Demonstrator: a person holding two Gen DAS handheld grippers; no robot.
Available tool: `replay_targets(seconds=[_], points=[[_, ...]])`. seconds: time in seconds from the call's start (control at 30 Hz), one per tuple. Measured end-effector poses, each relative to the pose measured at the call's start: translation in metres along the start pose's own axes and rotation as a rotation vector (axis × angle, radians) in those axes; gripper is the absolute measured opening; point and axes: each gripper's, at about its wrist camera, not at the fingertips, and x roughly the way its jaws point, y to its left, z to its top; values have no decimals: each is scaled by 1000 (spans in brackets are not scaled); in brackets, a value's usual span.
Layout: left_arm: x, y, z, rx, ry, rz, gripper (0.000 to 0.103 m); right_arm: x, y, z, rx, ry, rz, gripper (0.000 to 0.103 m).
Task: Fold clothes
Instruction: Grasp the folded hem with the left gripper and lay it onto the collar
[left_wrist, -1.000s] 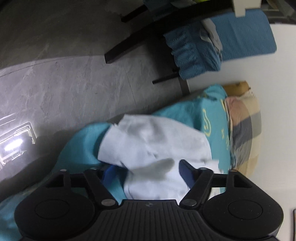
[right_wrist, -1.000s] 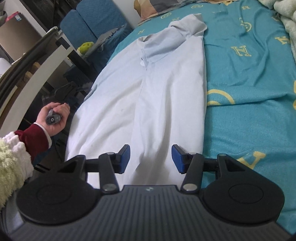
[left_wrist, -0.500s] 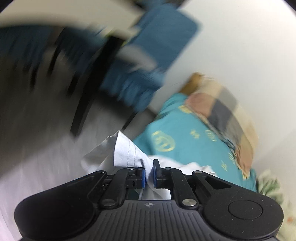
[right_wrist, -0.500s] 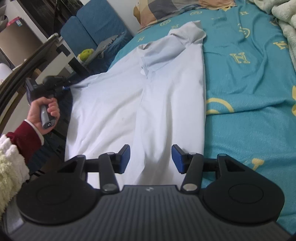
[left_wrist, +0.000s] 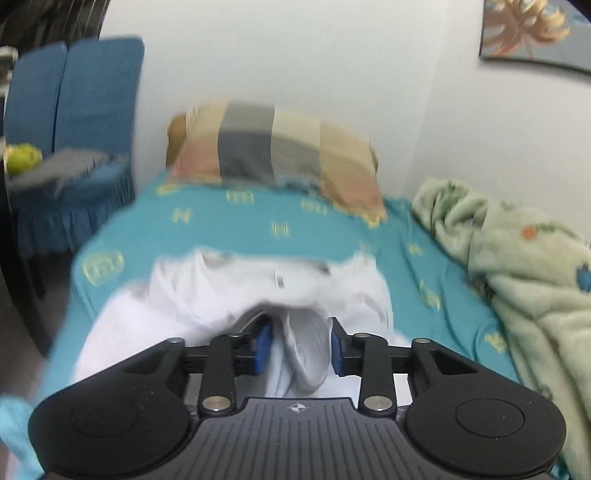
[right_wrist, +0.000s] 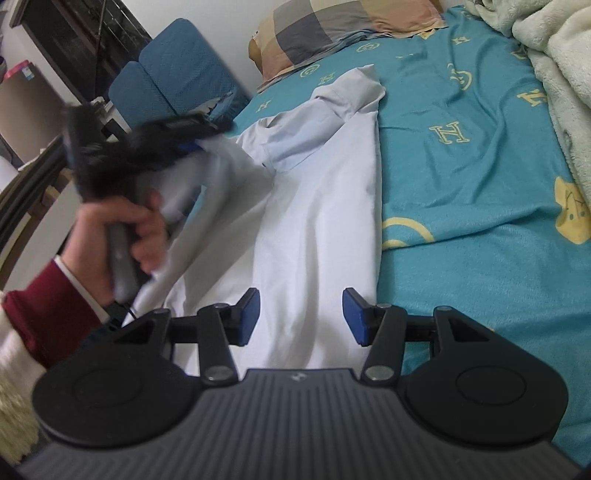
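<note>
Shirt (right_wrist: 317, 206) lies flat on the bed (right_wrist: 472, 177), right edge straight with bare sheet beyond, left side lifted off the bed edge. Left tool (left_wrist: 299, 347) spread partway, a fabric fold between its pads, contact unclear through blur. Right tool (right_wrist: 301, 315) spread over the hem, which its body hides.

A teal bed sheet (right_wrist: 461, 177) printed with yellow letters and rings covers the bed. At the bed's head edge lies a checked pillow (left_wrist: 273, 151) in tan, grey and cream blocks, against a white wall (left_wrist: 295, 55). A pale green fleece blanket (left_wrist: 517, 258) is bunched along the bed's far side. Beside the head corner stands a blue chair (left_wrist: 74, 122) with a yellow-green toy (left_wrist: 22, 158) on its seat. A framed leaf picture (left_wrist: 532, 33) hangs on the wall.
</note>
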Motion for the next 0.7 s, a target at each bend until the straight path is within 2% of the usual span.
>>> replay_targets(seconds=[0.03,0.1,0.2,0.27,0.37,0.47,0.57,0.7], points=[[6,-1,-6,-9,27,-2,43,1,-1,0,1,0,-3,53],[9,2,-15,-43,65,-25,58,1,-3,1,0,-5,-1,53],[-10,9,-22,-88,93,-42,71,0,-4,3,-8,-22,3,53],[-36,4,-21,-81,97,-24,77,-4,-2,5,-25,-42,7,53],[-77,-8,-17,-57,100,18,82,-10,4,6,-69,-75,6,53],[-114,-20,-12,-92,114,66,82,-16,12,9,-138,-133,-6,53],[-147,-37,-16,-98,126,99,85,-16,17,16,-179,-142,16,53],[-189,-40,-21,-169,94,83,85,-13,34,29,-250,-191,72,53]])
